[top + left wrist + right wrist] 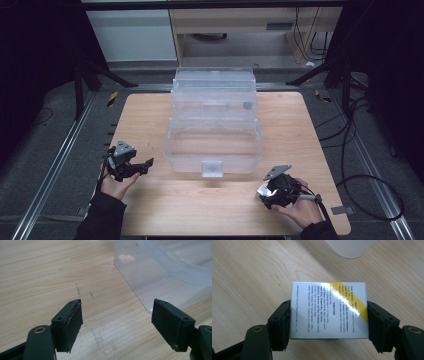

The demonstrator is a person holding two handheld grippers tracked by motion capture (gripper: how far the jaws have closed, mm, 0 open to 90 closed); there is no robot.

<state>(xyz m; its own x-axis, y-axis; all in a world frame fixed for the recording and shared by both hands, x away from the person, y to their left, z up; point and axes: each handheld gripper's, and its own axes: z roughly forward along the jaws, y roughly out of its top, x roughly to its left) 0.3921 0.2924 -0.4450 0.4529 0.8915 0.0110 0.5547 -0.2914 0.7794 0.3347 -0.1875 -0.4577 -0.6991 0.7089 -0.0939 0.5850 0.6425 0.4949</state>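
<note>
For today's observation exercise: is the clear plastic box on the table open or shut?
Open: the clear plastic box has its tiered trays stepped back and its front compartment uncovered, apparently empty.

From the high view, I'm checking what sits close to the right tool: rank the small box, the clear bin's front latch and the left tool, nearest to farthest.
1. Small box: between the right tool's pads, at the table's near right.
2. Front latch: on the clear bin's near wall, up and left of that tool.
3. Left tool: across the table, at its near left.

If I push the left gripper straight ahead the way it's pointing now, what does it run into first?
Probably the clear plastic box: the open left gripper points across bare table toward its near corner, though one jaw might slip past.
</note>
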